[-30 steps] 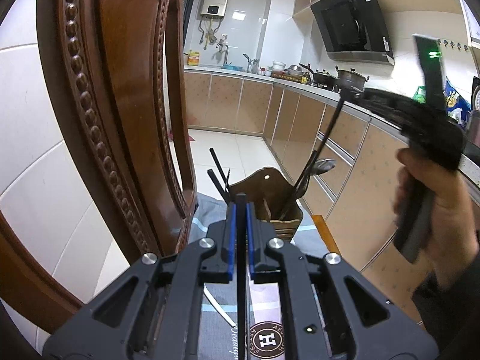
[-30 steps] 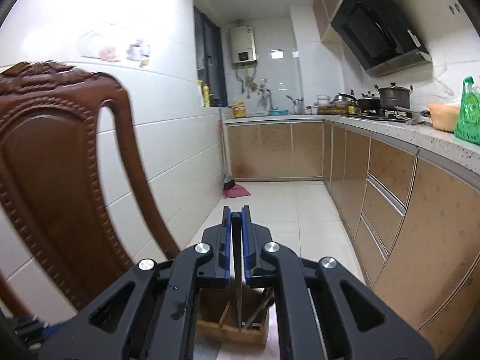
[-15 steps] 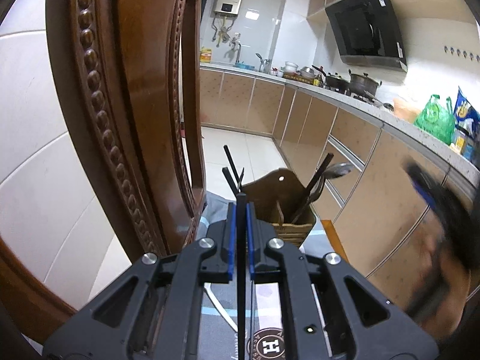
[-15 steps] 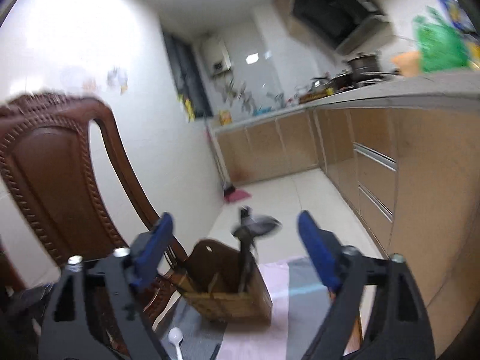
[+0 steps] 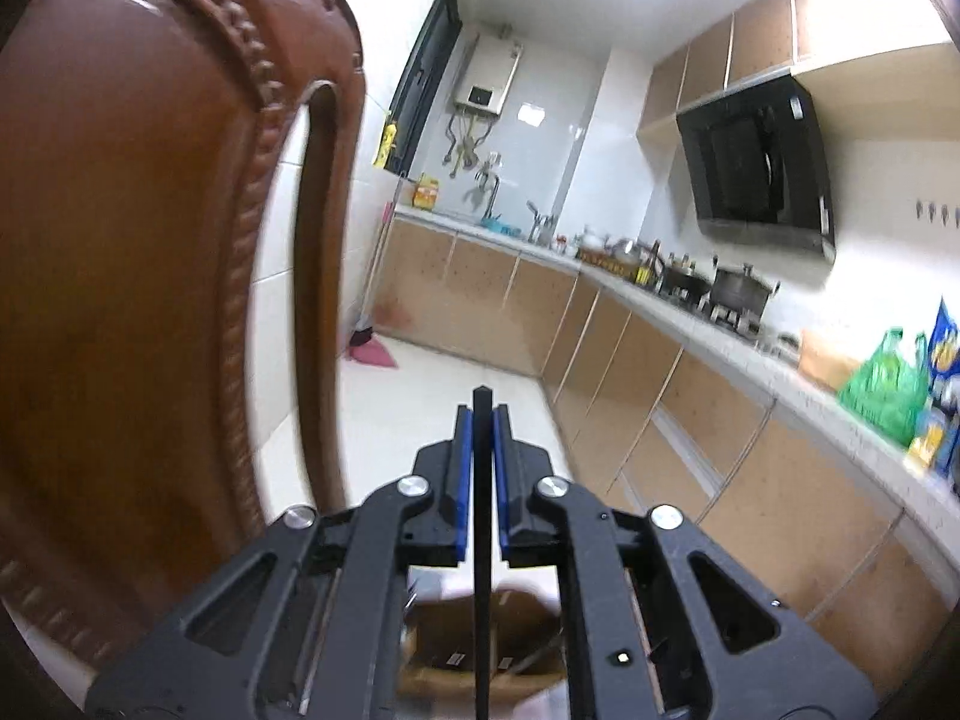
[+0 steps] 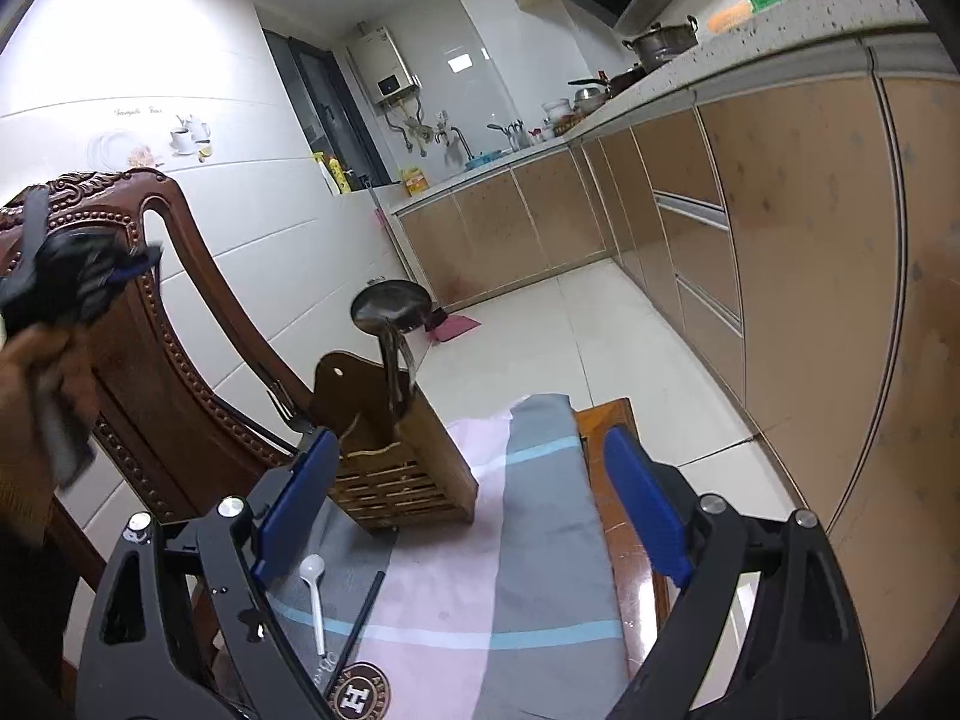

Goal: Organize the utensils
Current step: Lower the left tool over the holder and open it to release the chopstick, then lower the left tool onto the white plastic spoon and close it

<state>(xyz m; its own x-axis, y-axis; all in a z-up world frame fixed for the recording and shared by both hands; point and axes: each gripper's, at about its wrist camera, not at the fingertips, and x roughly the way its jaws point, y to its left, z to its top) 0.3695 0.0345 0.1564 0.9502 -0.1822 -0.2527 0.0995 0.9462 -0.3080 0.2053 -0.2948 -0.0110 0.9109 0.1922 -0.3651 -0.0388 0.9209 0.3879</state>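
The left gripper [image 5: 482, 450] is pinching a thin black stick, probably a chopstick [image 5: 482, 570], its blue pads pressed against it on both sides. The stick is running straight down the middle of the left wrist view, its lower end hanging over the open top of the brown wooden utensil holder [image 5: 480, 648], which is showing blurred at the bottom of the picture. Whether the tip is already inside a compartment is hard to tell through the blur. The carved dark-brown wooden chair back [image 5: 150, 270] is filling the left side.

In the right wrist view the right gripper [image 6: 474, 510] is standing spread wide with nothing between its blue pads. It is pointing over the bench [image 6: 618, 420], which is lying under a pink and grey striped cloth [image 6: 528, 570]. The wooden utensil holder [image 6: 396, 456] is standing on the cloth by the chair, with a steel ladle [image 6: 390, 312] and a dark fork [image 6: 285, 405] already rising out of it. A small white plastic spoon [image 6: 315, 594] and another thin black chopstick [image 6: 357, 624] are lying on the cloth just in front of the holder.

So the task is looking partly done: some pieces are already sorted, one is being carried, and at least two are waiting on the cloth.
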